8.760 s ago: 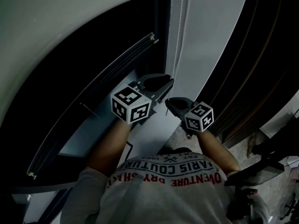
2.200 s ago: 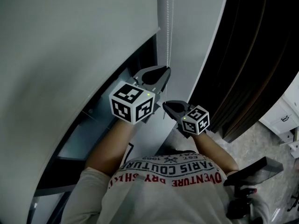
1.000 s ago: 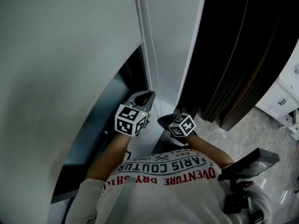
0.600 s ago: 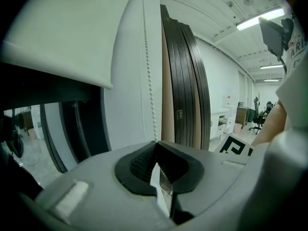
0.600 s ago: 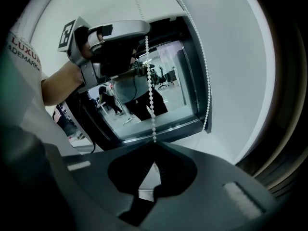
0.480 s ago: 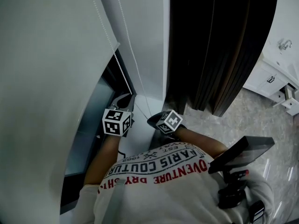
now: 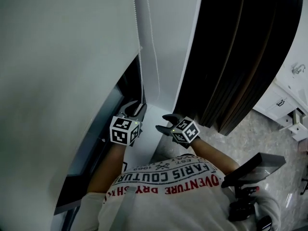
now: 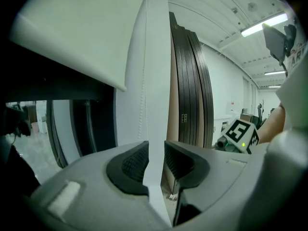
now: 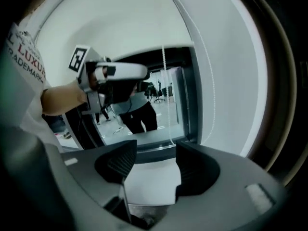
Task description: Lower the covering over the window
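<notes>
Head view: blind (image 7: 72,57) is partly down and the lower window (image 7: 126,82) is still bare, so more pulling is left. Left gripper (image 7: 136,107): jaws nearly together w/ the chain (image 7: 141,71) running into the gap, looks gripped. Right gripper (image 7: 161,122): jaws have just been opening, now wide, nothing btwn them, chain hangs beyond.

Dark panels (image 7: 240,57) stand stacked upright on the right. Just past them there's a white cabinet (image 7: 288,93), sitting on a pale stone floor (image 7: 252,136). Down low, a black slab-like device (image 7: 252,170) juts out beside the printed T-shirt (image 7: 168,186). Overhead, a long ceiling light (image 8: 262,25) glows.
</notes>
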A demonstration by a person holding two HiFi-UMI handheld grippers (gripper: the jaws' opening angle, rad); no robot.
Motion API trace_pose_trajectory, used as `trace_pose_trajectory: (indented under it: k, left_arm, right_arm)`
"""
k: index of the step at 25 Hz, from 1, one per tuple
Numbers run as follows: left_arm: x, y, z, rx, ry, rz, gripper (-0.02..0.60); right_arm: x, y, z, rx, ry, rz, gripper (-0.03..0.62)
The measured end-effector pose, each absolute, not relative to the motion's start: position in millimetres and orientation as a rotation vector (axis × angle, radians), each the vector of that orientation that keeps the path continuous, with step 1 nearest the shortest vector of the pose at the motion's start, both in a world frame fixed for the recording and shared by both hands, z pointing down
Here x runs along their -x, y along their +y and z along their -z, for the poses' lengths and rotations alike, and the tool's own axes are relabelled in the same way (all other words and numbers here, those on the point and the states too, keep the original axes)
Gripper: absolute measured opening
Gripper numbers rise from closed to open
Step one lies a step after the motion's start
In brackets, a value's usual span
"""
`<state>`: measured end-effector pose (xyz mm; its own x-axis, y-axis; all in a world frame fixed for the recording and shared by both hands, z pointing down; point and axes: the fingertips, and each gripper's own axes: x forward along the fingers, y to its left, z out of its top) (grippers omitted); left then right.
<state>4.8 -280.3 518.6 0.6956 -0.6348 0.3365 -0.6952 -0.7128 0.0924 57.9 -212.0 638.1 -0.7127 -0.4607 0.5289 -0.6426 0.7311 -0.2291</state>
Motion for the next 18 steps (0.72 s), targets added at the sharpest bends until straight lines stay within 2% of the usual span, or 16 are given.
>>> trace_pose_trajectory:
  k: [3,6,7,8,12,18]
  left_arm:
    - [-1.1,-273.3,-526.1,-2.658,-1.077,-0.349,0.107]
    - [-1.6,-254.8,-517.7,-2.636,-1.041,-0.230,0.090]
    - [-0.1,-243.3,-508.8,-2.638,-1.026,-0.198,0.056]
    - [2.2,-230.3,-497.7,-2.644,-1.013,-0.176,0.004]
    - [6.8,-186.5,-455.9,-2.675,-0.981,-0.139,0.003]
    - [-20.3,-127.5,-414.6,-2.719,-0.959,-0.080,0.003]
  right_arm:
    - [-68.9,-221.8,-603.9,-0.884,-2.580,-0.532,0.240]
    - [-66.2,-212.6,-560.4,-0.877,-2.686,-0.500,0.074]
    - [-62.6,-204.2,-546.1,-0.878,-2.703,-0.496,0.011]
    - [-58.2,-194.7,-532.9,-0.873,-2.712,-0.497,0.000]
    - [-47.4,-161.4,-487.9,-0.813,-2.779,-0.505,0.000]
    - [-52.5,-107.1,-444.3,-0.722,-2.859,-0.438,0.005]
